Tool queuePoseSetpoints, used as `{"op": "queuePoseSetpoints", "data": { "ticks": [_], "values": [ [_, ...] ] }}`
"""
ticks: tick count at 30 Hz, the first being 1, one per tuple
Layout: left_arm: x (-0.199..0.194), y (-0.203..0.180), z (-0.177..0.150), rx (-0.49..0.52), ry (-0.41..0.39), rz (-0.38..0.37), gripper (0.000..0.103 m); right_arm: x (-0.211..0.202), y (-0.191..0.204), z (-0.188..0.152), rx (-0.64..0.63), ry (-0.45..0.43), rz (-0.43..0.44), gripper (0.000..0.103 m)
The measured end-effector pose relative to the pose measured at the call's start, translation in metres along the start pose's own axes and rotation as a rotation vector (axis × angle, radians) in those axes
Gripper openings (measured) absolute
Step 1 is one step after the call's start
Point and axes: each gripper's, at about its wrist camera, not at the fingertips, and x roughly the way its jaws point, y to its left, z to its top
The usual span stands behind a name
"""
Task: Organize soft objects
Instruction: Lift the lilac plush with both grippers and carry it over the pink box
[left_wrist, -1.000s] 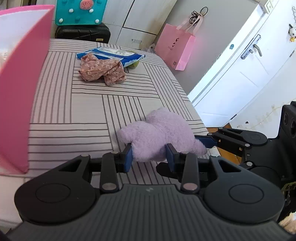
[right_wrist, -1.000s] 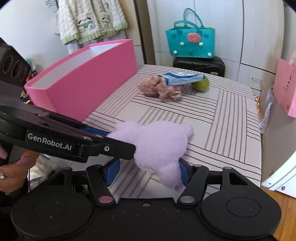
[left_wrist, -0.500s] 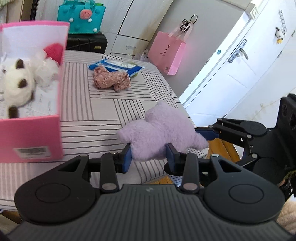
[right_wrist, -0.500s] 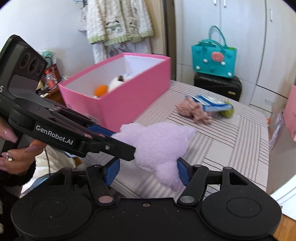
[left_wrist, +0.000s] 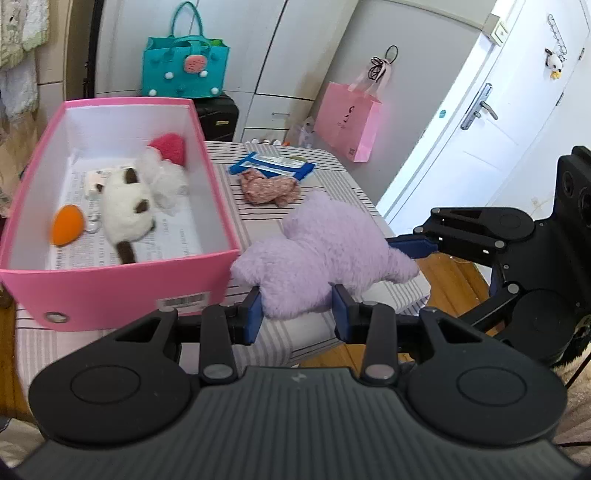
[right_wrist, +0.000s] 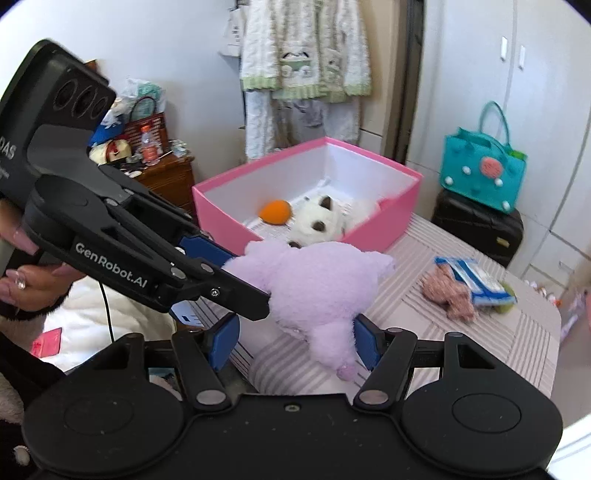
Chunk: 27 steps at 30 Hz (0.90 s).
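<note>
A fluffy purple plush (left_wrist: 325, 254) hangs above the striped table (left_wrist: 288, 332), just right of the pink box (left_wrist: 110, 291). My left gripper (left_wrist: 297, 315) is shut on its near lobe, both blue pads pressed into the fur. My right gripper (right_wrist: 295, 341) grips the plush (right_wrist: 317, 284) from the other side. Its right pad is against a dangling leg; its left pad is partly hidden behind the left gripper's finger. The pink box (right_wrist: 391, 218) holds a white cat plush (left_wrist: 125, 206), an orange ball (left_wrist: 66, 225) and a red soft toy (left_wrist: 170, 147).
A crumpled floral cloth (left_wrist: 269, 188) and a blue packet (left_wrist: 273, 164) lie at the table's far end. Beyond are a teal bag (left_wrist: 184, 66) on a black suitcase (left_wrist: 218, 114), a pink paper bag (left_wrist: 347, 122) and a white door. A person's hand (right_wrist: 33, 280) holds the left gripper.
Both grippers have risen together with the purple plush off the table and moved toward the pink box. The box's inside and its toys have come into view.
</note>
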Motion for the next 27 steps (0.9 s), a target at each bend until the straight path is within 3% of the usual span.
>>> {"op": "queuePoseSetpoints", "data": {
  "ticks": [12, 18, 23, 27],
  "values": [
    [-0.031, 0.038, 0.022, -0.027, -0.064, 0.06, 0.037, 0.022, 0.014, 0.047, -0.067, -0.072, 0.028, 0.073],
    [-0.029, 0.065, 0.043, -0.059, -0.11, 0.069, 0.037, 0.043, 0.008, 0.071, -0.112, -0.111, -0.009, 0.073],
    [-0.017, 0.095, 0.062, -0.125, -0.139, 0.091, 0.038, 0.069, 0.003, 0.096, -0.157, -0.13, -0.068, 0.068],
    [-0.006, 0.118, 0.082, -0.154, -0.137, 0.111, 0.037, 0.096, -0.008, 0.116, -0.145, -0.098, -0.089, 0.06]
  ]
}}
